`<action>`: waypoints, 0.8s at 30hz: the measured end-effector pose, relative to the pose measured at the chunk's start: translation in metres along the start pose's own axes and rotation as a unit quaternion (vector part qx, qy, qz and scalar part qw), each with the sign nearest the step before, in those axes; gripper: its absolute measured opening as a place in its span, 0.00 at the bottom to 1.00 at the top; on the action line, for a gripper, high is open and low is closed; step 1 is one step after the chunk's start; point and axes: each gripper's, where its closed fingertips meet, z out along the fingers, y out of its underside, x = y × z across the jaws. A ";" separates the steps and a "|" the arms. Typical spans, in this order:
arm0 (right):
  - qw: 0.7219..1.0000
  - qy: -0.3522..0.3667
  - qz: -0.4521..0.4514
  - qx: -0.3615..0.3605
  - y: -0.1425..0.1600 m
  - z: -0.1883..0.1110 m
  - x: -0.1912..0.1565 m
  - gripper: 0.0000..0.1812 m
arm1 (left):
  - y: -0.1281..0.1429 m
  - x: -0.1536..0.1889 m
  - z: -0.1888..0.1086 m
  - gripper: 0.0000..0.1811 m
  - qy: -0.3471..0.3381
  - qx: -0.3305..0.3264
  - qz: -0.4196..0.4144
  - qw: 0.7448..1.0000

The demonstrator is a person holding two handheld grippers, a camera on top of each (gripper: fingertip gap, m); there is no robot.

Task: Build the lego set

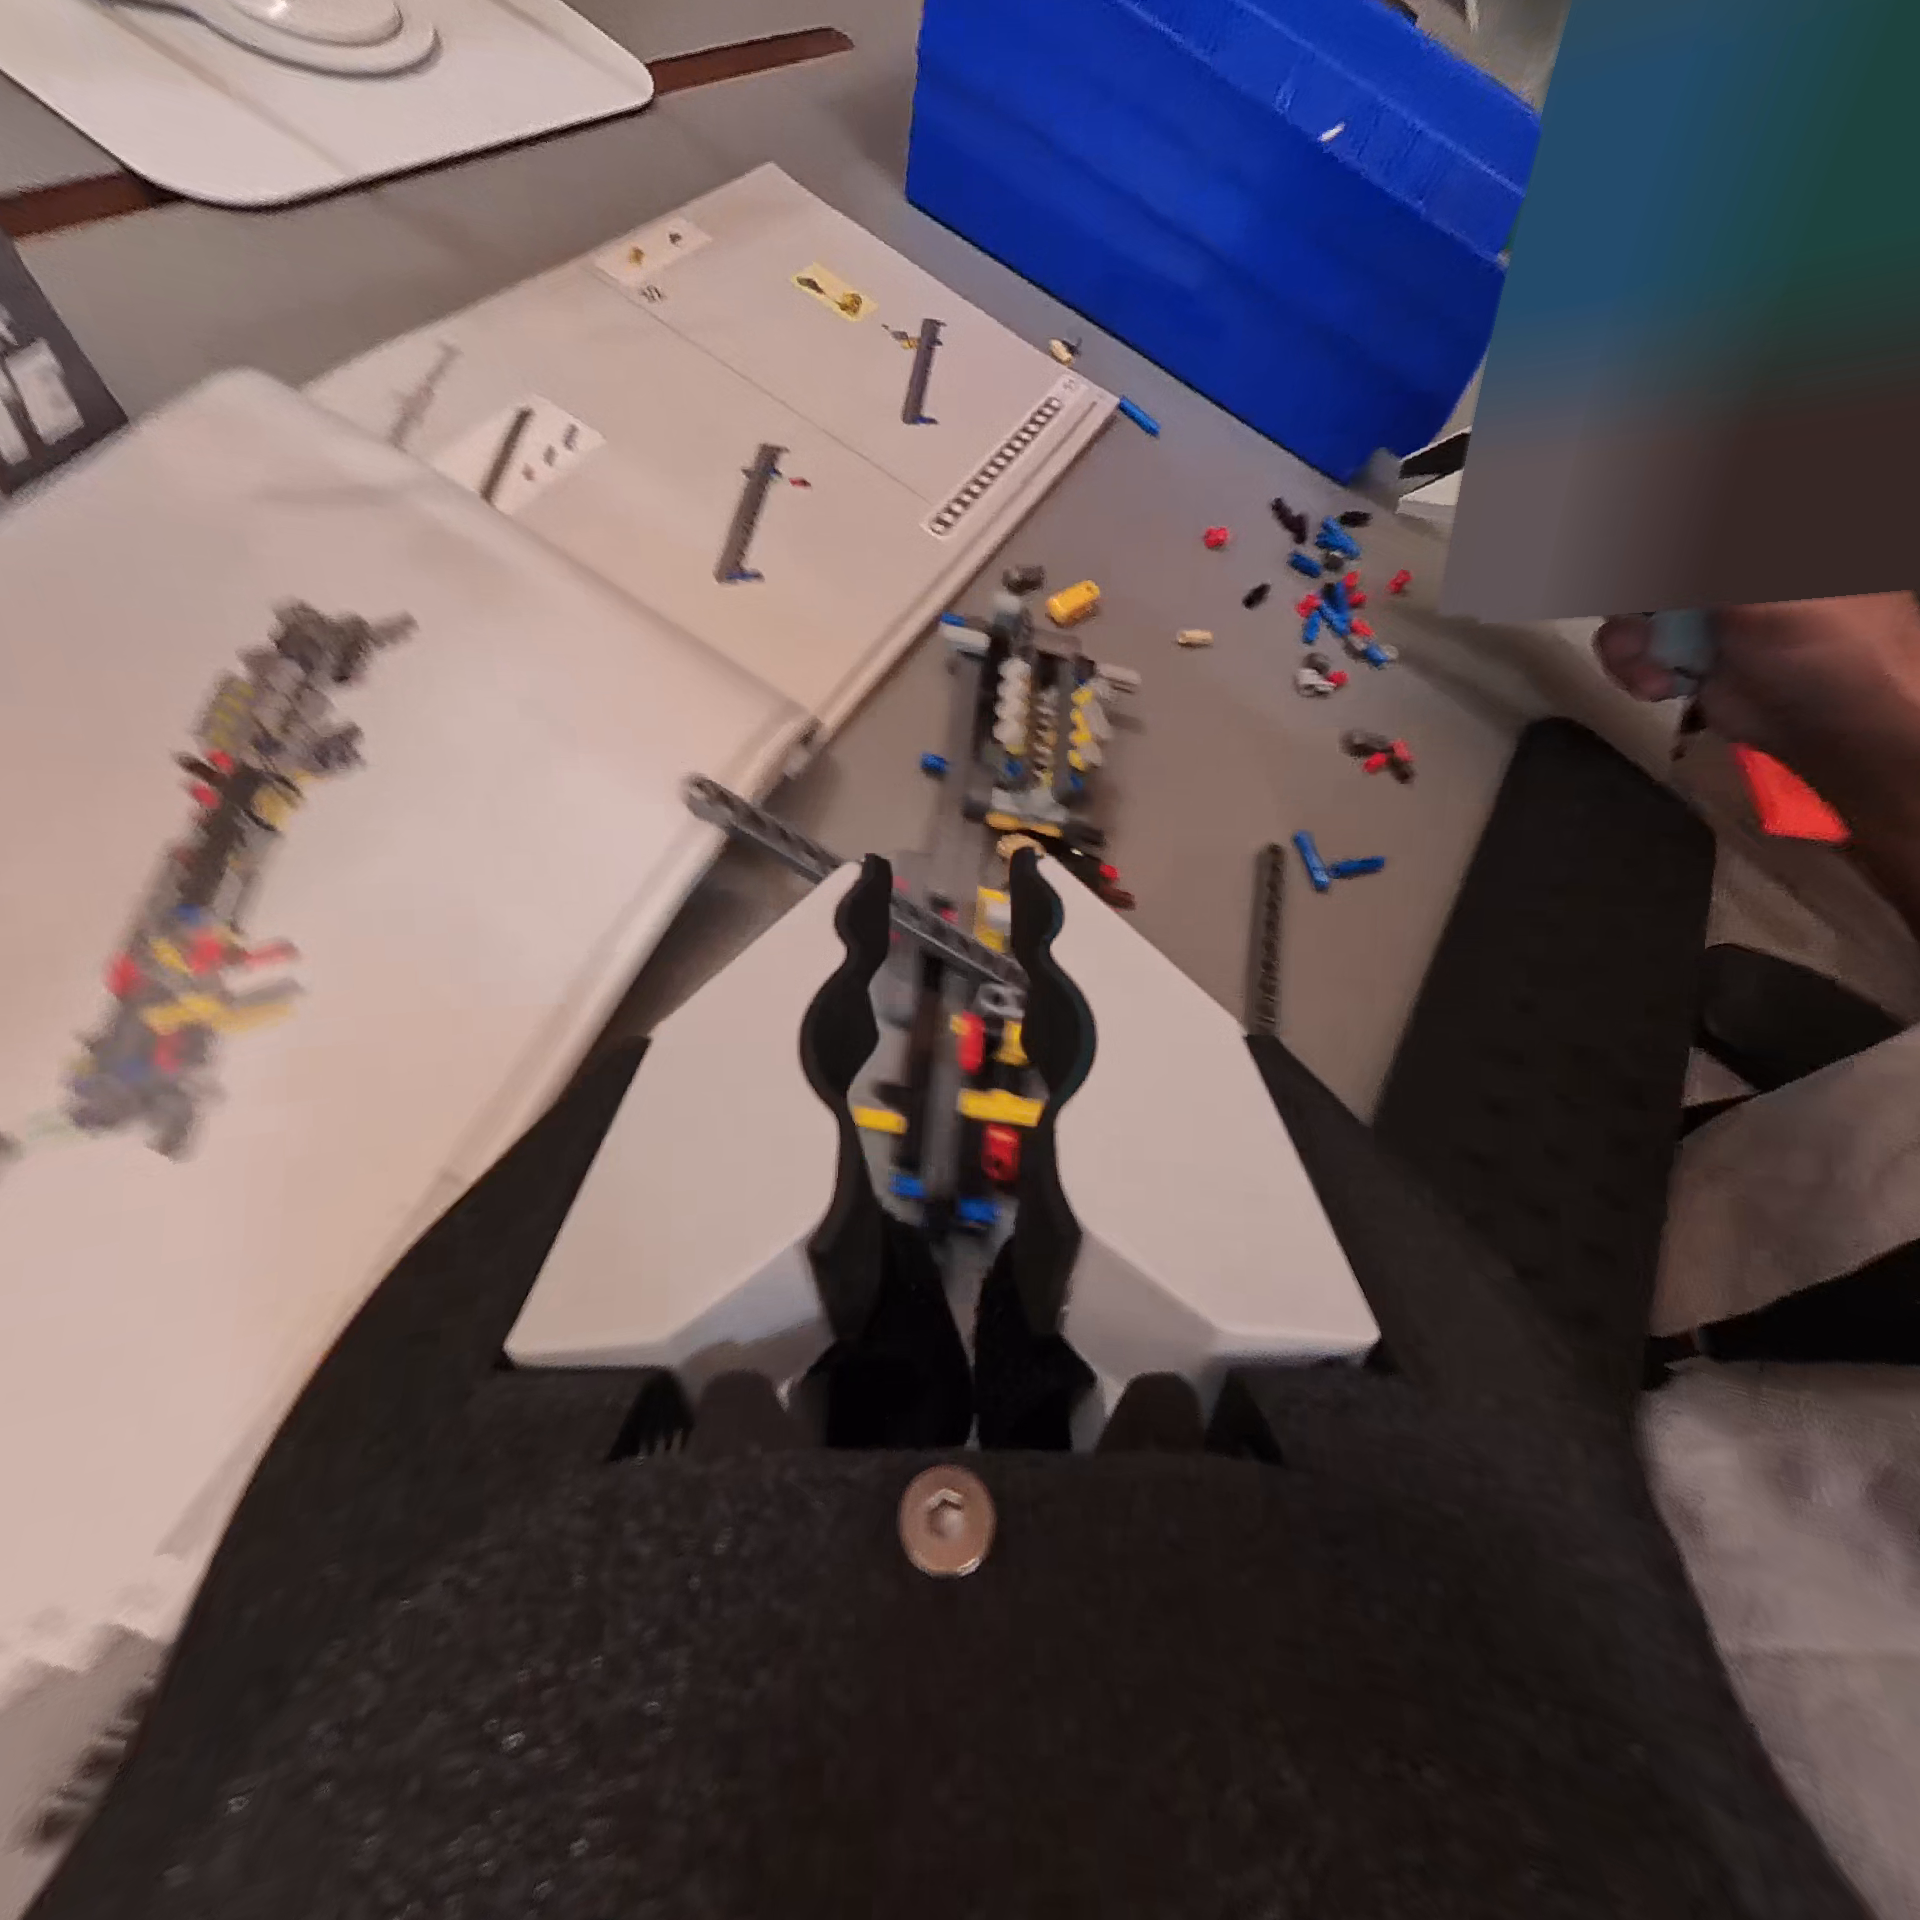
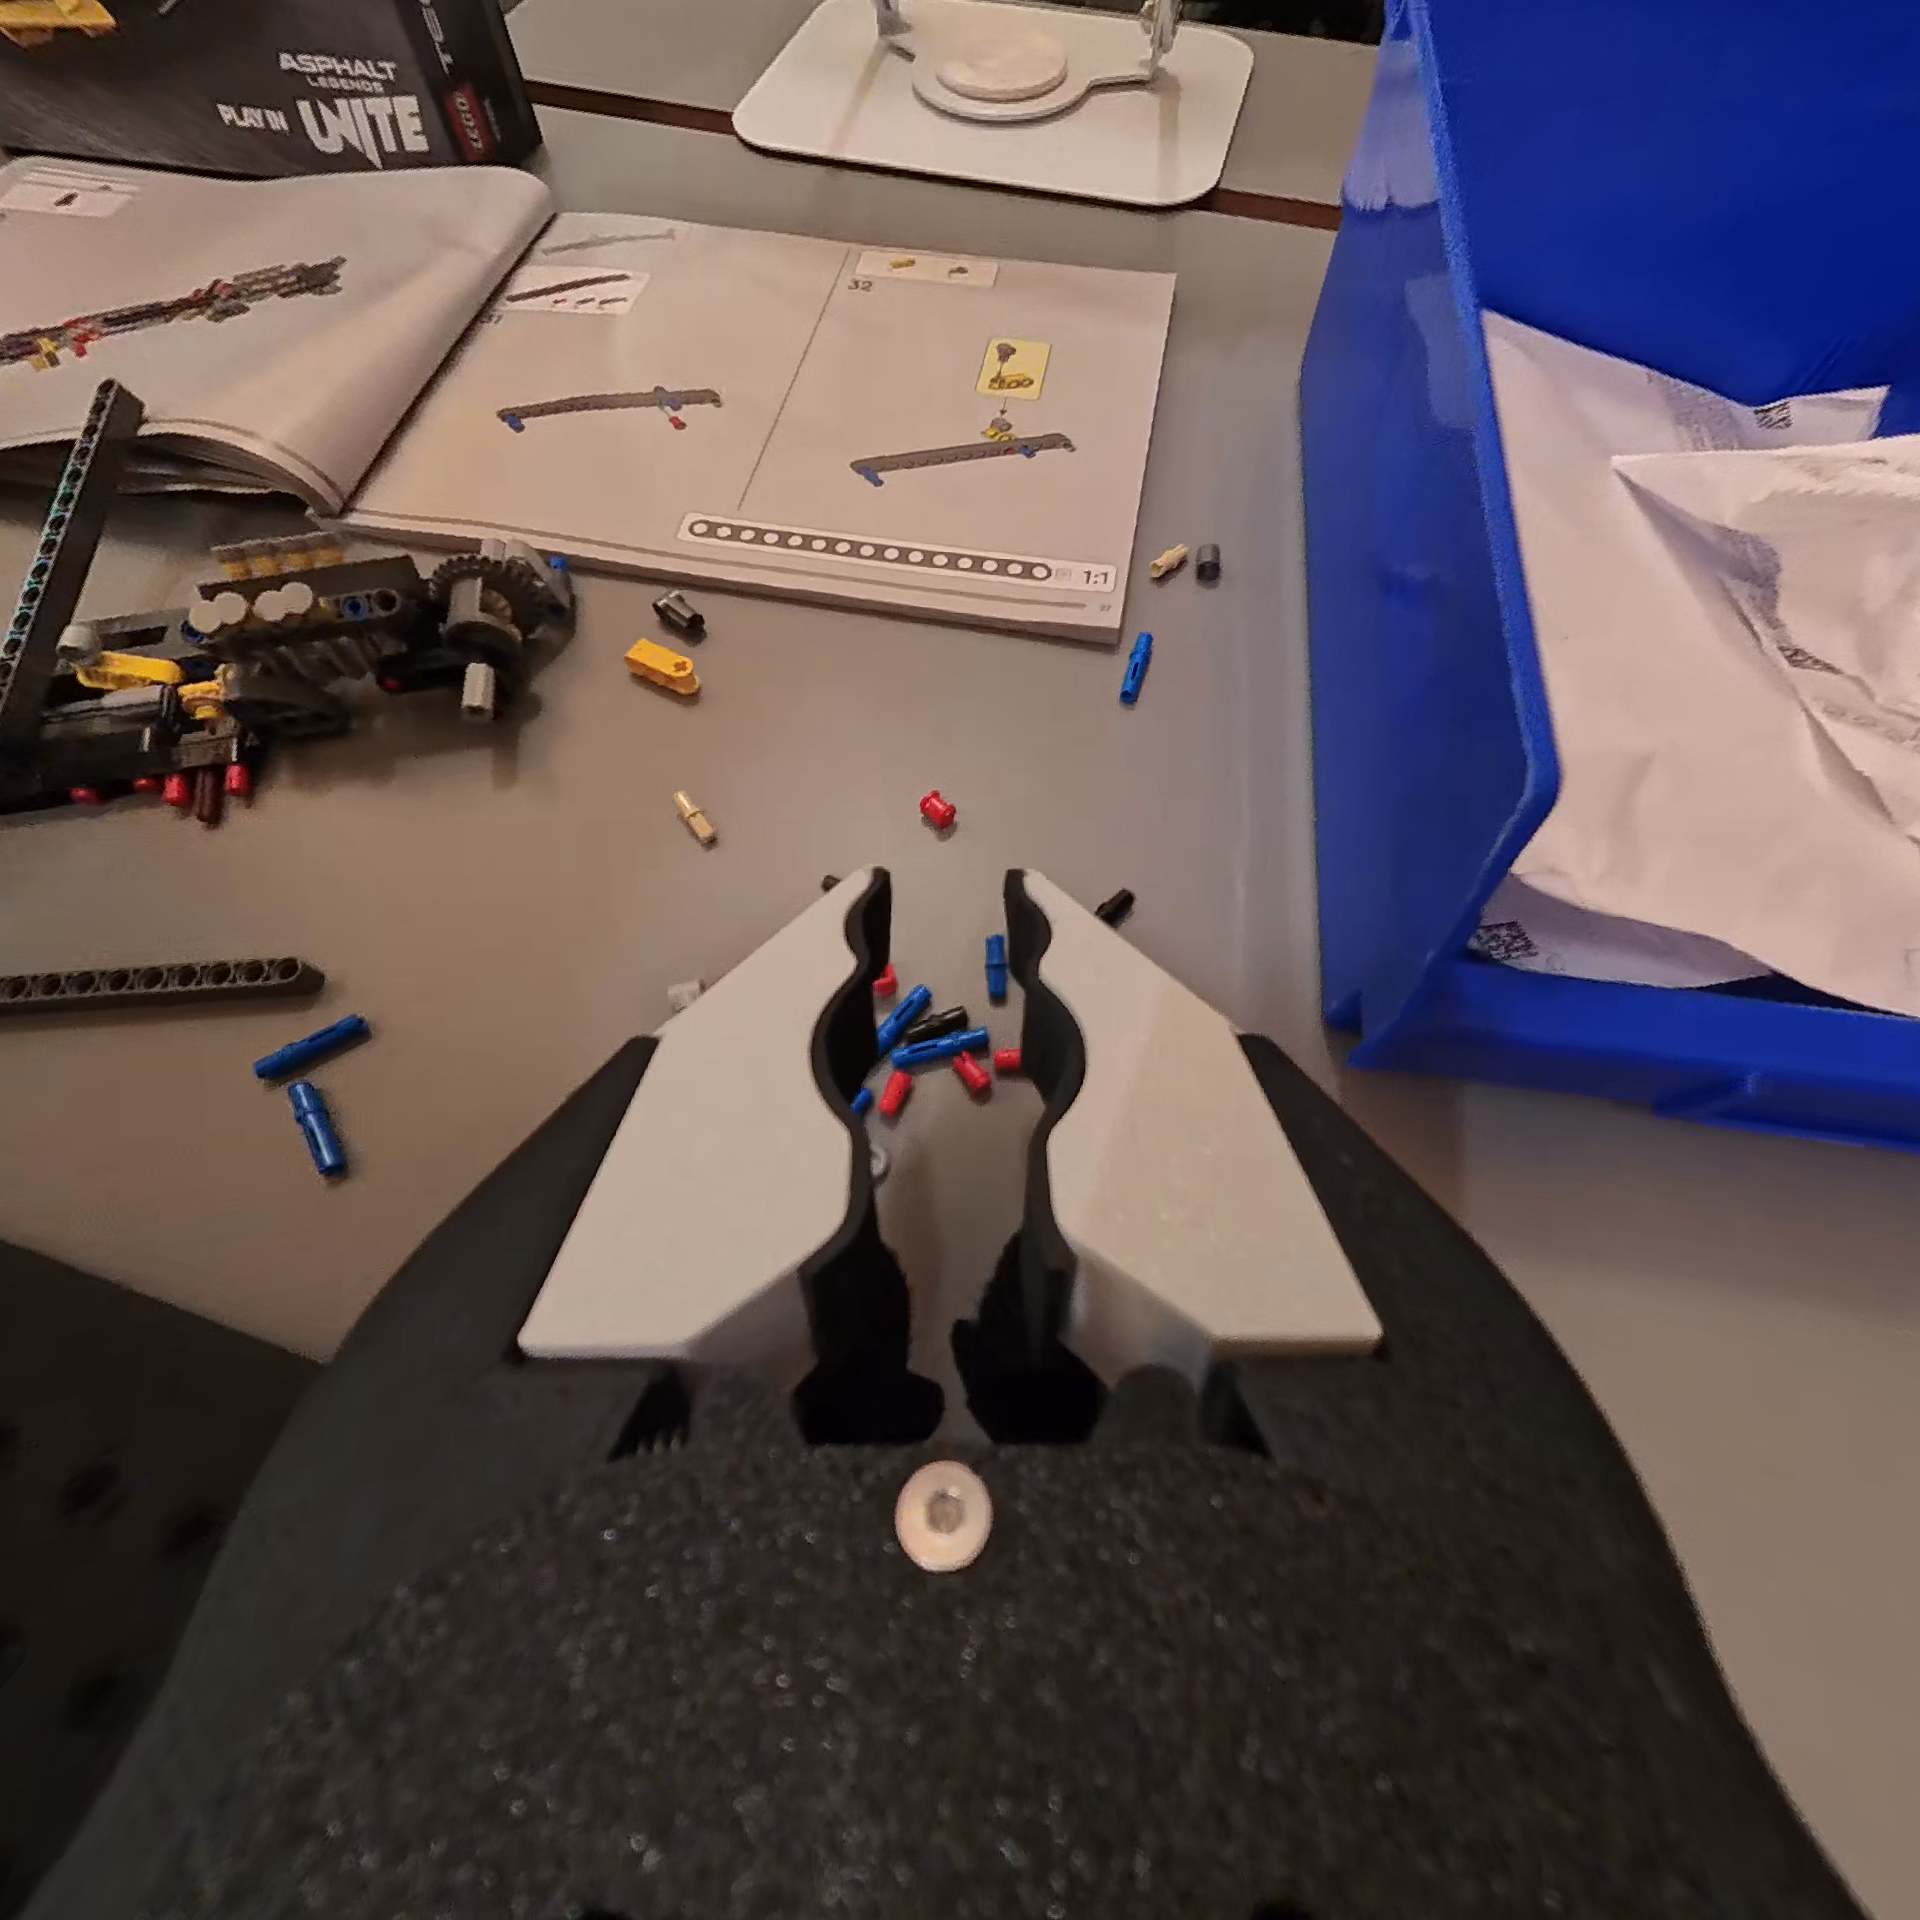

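While the left tool (image 1: pixel 951 868) grips a grey beam (image 1: pixel 774 831), right tool (image 2: pixel 945 883) narrowly parted above loose pins (image 2: pixel 935 1039).

grey table (image 2: pixel 1143 790), dark brown strip (image 2: pixel 1278 203) along its far side, white tray (image 2: pixel 1174 156) at the back, blue bin (image 2: pixel 1455 727) on the right, even indoor light

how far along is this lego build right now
Done: a partly built chassis with gears sits beside the open instruction booklet. In hand: the left gripper holds a long dark beam; the right gripper hovers open over the loose pins. Left: another beam and scattered pins remain unattached.
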 end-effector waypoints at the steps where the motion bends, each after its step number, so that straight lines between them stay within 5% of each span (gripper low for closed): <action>1: 1.000 -0.005 0.002 0.002 -0.002 0.001 0.001 0.12 | -0.004 -0.008 0.002 0.12 -0.010 -0.005 0.010 1.000; 6: 1.000 -0.027 0.013 0.007 -0.012 0.019 0.002 0.10 | -0.016 -0.049 0.015 0.12 -0.066 -0.011 0.035 0.997; 17: 0.996 -0.084 -0.032 -0.015 -0.033 0.076 -0.018 0.11 | -0.019 -0.081 0.027 0.12 -0.072 -0.019 0.018 0.997; 24: 0.986 -0.110 -0.061 -0.114 0.002 0.043 -0.022 0.12 | -0.008 -0.075 0.029 0.12 -0.048 0.004 -0.003 0.999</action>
